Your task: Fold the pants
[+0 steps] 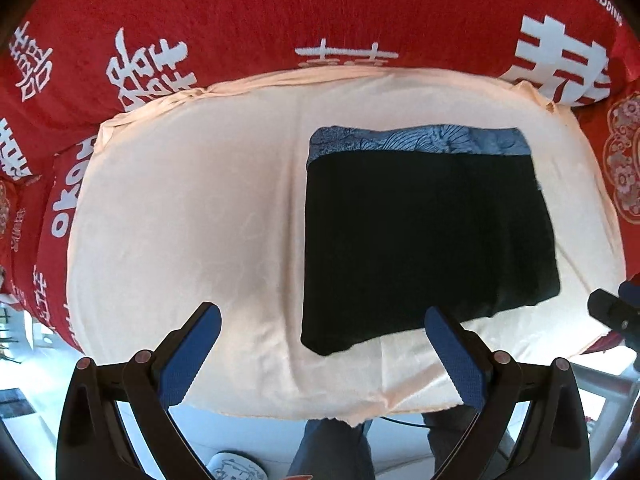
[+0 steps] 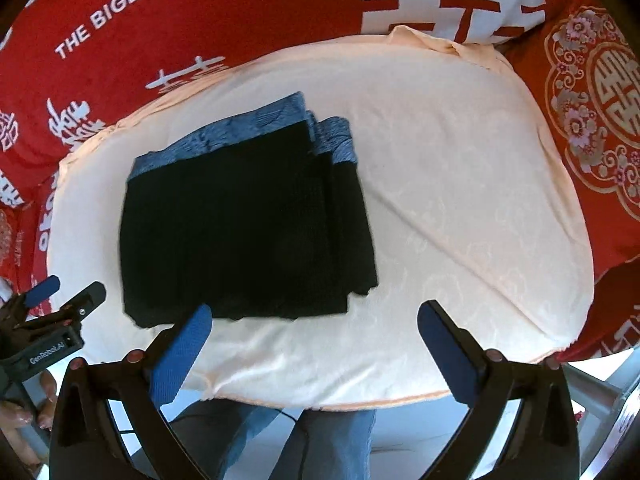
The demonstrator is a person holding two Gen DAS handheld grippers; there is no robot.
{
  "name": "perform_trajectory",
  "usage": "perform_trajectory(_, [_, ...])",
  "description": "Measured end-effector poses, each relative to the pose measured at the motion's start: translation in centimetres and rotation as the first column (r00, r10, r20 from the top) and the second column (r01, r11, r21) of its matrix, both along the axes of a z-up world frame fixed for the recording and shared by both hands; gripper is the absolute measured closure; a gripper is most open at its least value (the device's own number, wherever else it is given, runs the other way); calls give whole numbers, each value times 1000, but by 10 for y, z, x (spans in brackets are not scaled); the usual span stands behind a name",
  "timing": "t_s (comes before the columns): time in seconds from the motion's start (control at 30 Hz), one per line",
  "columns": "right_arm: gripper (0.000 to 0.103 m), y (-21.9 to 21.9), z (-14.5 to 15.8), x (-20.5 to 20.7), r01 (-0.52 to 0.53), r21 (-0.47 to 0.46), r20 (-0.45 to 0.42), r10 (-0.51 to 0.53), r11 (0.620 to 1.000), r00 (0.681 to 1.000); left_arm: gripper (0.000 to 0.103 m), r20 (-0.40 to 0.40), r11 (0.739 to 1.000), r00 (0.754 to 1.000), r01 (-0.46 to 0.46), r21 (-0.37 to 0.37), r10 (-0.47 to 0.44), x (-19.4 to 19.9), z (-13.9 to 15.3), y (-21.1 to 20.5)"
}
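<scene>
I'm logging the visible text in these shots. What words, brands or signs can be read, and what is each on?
"THE BIGDAY": red bedspread.
"WEDDING", after a cut-off "...PPY": the same bedspread, left wrist view.
"GenRobot.AI": body of the left gripper.
Large white double-happiness characters: the bedspread and a red cushion.
Smaller white print at the bedspread's left edge: unreadable.
Pants: no text.

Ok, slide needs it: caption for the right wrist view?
Folded black pants on cream cloth, right claw open.

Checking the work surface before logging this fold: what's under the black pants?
The pants lie folded on a peach cloth, which overlies red bedding. The cloth directly beneath them is covered.
</scene>
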State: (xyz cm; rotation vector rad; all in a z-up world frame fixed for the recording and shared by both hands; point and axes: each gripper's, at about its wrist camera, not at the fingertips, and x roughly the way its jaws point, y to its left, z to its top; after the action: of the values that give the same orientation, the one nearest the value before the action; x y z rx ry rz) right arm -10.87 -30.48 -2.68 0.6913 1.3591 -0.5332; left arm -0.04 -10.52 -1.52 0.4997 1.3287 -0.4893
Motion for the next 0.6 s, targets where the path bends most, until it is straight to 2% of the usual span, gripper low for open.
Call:
perform_trajectory(0.27, [0,26,39,0,24,-11,1,-24,1000,1000,1,2,999,1000,4,-32,-4,-7,32,8])
perform_trajectory(0.6, [0,49,65,-2,43,-35,-21,-44,998,999,1,20,998,999,28,-52,-27,-16,57,9])
